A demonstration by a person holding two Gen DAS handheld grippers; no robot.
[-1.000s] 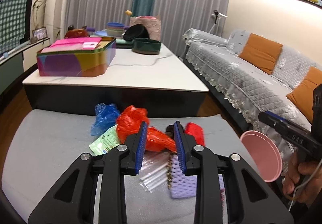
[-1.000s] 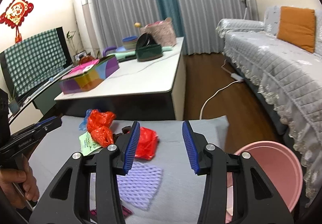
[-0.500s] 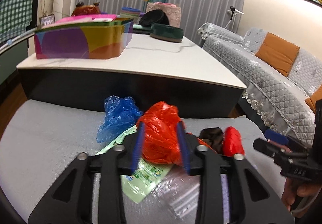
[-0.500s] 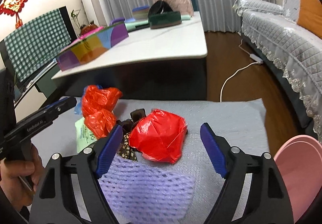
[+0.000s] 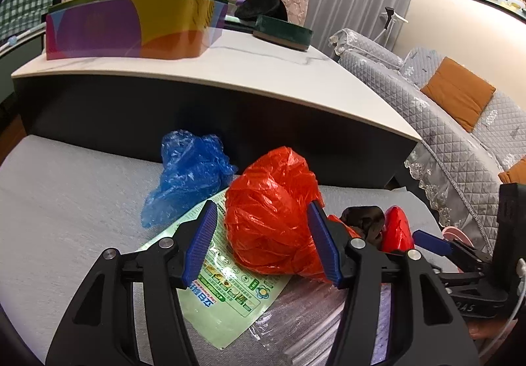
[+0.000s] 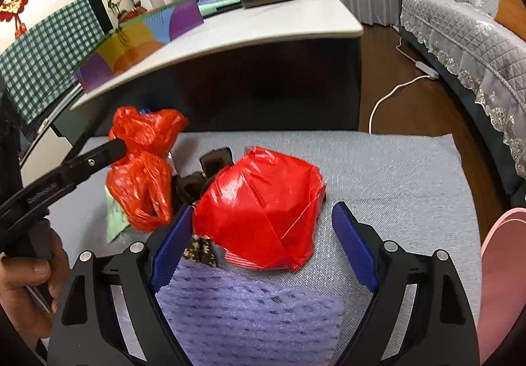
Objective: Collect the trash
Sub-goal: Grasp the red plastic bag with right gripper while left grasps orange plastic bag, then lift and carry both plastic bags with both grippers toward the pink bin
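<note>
Trash lies in a heap on a grey mat [image 5: 65, 201]. My left gripper [image 5: 263, 244] is open, its jaws on either side of a crumpled orange-red plastic bag [image 5: 273, 211]; this bag also shows in the right wrist view [image 6: 144, 168]. My right gripper [image 6: 263, 244] is open around a glossy red wrapper ball [image 6: 263, 201], also seen in the left wrist view [image 5: 396, 231]. A blue plastic bag [image 5: 190, 175], a green printed packet [image 5: 227, 293], a purple foam net [image 6: 246, 310], a clear wrapper [image 5: 296, 326] and a dark scrap [image 6: 197, 182] lie around them.
A pink bin [image 6: 503, 283] stands at the mat's right edge. Just behind the mat is a low white-topped table [image 5: 263, 70] with a colourful tin [image 5: 131, 27] and a dark green bowl [image 5: 282, 34]. A grey sofa [image 5: 460, 135] is on the right.
Both grippers have dropped toward the heap and opened wider. The left one now straddles the orange-red bag, the right one the red wrapper ball.
</note>
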